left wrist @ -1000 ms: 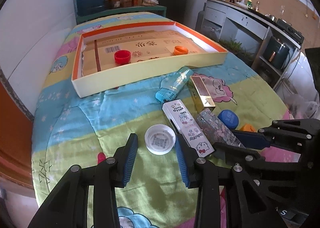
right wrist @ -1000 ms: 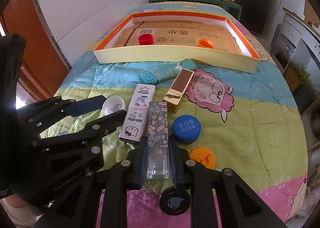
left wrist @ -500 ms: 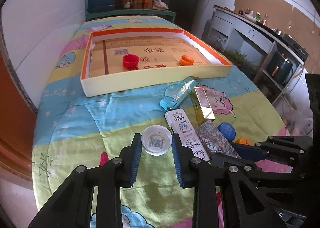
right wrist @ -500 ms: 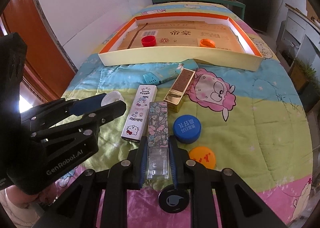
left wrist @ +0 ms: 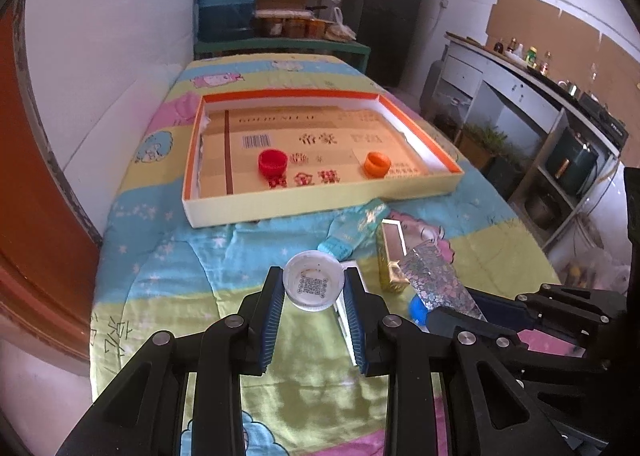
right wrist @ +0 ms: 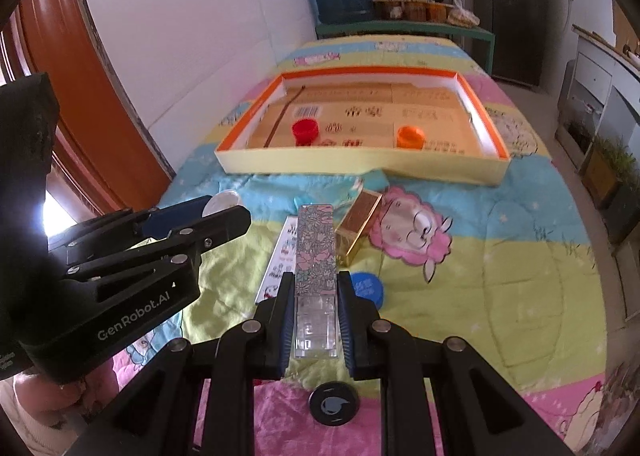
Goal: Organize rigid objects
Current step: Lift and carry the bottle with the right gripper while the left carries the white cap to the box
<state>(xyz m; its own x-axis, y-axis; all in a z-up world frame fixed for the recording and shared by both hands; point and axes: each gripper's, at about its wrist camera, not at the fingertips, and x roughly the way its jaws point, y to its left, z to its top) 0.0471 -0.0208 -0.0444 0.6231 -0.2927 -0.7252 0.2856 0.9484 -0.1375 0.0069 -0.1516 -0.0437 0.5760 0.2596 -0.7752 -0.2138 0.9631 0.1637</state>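
Tongs first: my left tongs (left wrist: pixel 313 292) are pressed onto a white cap (left wrist: pixel 313 281), open side up with a printed code inside, held at lower centre of the left view clear of the bedspread (left wrist: pixel 168 256). My right tongs (right wrist: pixel 313 314) are clamped tight on the clear end of a floral box (right wrist: pixel 316 252), whose long axis runs straight away from me up the frame. Both loads, I judge, are bound for the orange-rimmed tray (right wrist: pixel 360 170) lying ahead in the upper middle of each view, long side across my path; inside it a red cap (right wrist: pixel 305 131) sits left and an orange cap (right wrist: pixel 410 136) right. Neither hand looks clearly nearer. Left behind on the bed are a white printed box (right wrist: pixel 280 252), a gold box (right wrist: pixel 358 222) and a blue cap (right wrist: pixel 370 288), each partly hidden behind the floral box or my tongs. A teal packet (left wrist: pixel 356 230) shows properly only in the left view.
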